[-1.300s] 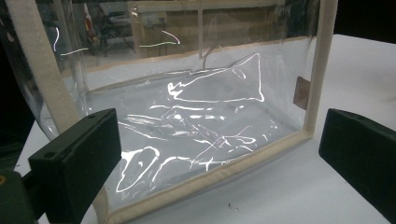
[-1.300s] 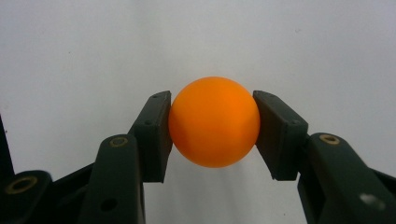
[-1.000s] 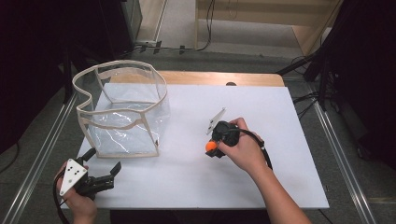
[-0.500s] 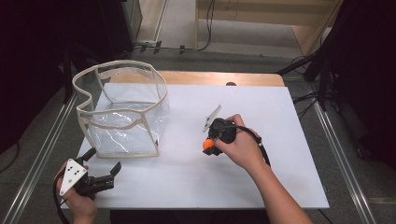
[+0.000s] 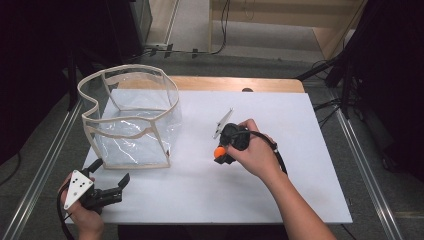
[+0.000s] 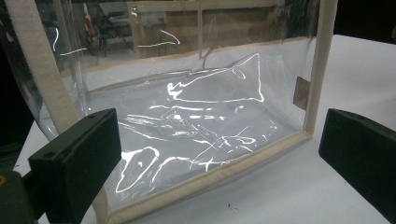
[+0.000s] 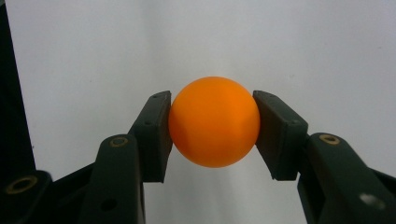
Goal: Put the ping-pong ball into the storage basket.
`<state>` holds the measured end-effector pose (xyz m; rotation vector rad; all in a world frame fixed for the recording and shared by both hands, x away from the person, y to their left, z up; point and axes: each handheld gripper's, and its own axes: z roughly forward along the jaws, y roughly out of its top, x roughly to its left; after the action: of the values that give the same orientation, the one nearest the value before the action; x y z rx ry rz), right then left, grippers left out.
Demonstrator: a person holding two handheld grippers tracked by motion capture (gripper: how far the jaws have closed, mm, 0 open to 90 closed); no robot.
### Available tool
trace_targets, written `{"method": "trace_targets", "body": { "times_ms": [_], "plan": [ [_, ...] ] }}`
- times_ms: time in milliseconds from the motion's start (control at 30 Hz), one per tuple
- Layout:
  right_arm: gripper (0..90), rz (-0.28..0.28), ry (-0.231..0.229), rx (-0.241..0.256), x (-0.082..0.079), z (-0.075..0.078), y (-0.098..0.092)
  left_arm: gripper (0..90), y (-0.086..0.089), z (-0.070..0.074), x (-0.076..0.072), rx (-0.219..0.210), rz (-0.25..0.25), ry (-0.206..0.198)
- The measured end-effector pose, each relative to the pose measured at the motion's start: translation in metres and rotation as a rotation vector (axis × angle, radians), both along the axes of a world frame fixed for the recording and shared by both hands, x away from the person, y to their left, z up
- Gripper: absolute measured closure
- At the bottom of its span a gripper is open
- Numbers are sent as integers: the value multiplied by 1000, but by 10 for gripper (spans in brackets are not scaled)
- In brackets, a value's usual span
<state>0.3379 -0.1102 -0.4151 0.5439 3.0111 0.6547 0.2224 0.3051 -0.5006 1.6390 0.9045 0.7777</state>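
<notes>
While the right gripper [image 7: 212, 123] pinches the orange ball [image 7: 214, 121] above mid-table, right of the clear bag [image 5: 131, 120], the left gripper [image 5: 107, 177] gapes wide, near left.

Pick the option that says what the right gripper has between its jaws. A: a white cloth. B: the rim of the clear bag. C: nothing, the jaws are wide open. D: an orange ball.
D: in the right gripper view the right gripper has both jaws pressed against the sides of the orange ball, above the white table.
</notes>
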Motion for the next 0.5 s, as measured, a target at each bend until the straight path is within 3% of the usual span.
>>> {"method": "trace_targets", "body": {
  "times_ms": [500],
  "plan": [
    [475, 17, 2, 16, 5, 10, 10, 0, 0, 0, 0, -1, -2, 1]
  ]
}}
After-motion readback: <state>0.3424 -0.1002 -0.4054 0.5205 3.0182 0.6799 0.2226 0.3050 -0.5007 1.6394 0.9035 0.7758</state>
